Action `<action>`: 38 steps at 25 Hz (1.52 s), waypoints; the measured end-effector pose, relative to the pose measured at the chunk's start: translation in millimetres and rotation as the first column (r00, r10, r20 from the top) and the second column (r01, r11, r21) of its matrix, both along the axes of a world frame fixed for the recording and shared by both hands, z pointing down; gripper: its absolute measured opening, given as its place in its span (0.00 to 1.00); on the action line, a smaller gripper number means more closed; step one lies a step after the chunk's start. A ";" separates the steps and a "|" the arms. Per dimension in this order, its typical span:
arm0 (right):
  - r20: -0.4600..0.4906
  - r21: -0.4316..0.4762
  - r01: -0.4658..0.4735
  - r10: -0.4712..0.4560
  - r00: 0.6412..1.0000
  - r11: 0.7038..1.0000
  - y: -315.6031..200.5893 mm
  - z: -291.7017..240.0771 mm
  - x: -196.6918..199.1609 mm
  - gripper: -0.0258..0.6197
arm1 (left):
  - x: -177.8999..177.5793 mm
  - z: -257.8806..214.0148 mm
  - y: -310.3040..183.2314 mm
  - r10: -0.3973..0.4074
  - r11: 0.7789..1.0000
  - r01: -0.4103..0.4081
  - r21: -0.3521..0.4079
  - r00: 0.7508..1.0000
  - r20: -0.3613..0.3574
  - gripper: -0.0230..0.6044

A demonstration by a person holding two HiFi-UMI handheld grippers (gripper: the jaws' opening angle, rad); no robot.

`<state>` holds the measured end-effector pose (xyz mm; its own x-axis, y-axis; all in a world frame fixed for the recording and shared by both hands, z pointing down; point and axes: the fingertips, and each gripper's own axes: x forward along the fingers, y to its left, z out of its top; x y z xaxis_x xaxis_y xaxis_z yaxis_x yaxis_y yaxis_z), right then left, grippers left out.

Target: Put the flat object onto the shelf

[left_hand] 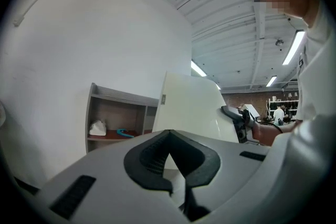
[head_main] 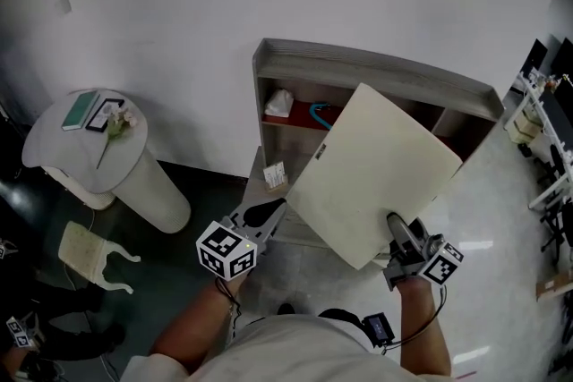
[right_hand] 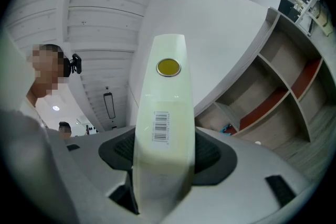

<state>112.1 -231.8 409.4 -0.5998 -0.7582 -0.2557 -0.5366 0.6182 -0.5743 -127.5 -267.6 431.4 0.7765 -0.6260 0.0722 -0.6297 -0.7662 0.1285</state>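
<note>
I'm holding the board (head_main: pixel 372 170) up in the air with the right gripper (head_main: pixel 405 239), whose jaws are clamping its lower corner. The board is tilting in front of the shelf (head_main: pixel 376 67) and covering its middle compartments. The left gripper (head_main: pixel 269 212) is hovering just beside the board's lower left edge, its jaws sitting together with nothing between them.

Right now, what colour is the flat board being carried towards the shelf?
The board is plain cream; the head view shows it best.
</note>
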 end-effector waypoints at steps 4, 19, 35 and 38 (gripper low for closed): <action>-0.012 0.012 0.003 -0.003 1.000 1.000 -23.6 -2.0 0.3 0.48 | 4.0 1.8 -22.3 0.009 1.000 -0.009 -0.005 1.000 0.001 0.06; -0.090 0.095 0.125 -0.116 0.989 0.988 -158.7 -52.5 28.9 0.48 | 45.4 -25.4 -129.2 -0.048 0.998 0.046 0.038 0.998 0.031 0.06; -0.226 0.267 0.344 -0.288 0.930 0.900 -274.3 -156.0 11.7 0.48 | 47.3 -87.4 -211.6 -0.172 0.974 0.163 0.158 0.984 0.044 0.06; -0.254 0.299 0.372 -0.303 0.918 0.878 -298.4 -181.6 9.6 0.48 | 48.8 -102.4 -229.2 -0.198 0.965 0.182 0.190 0.978 0.066 0.06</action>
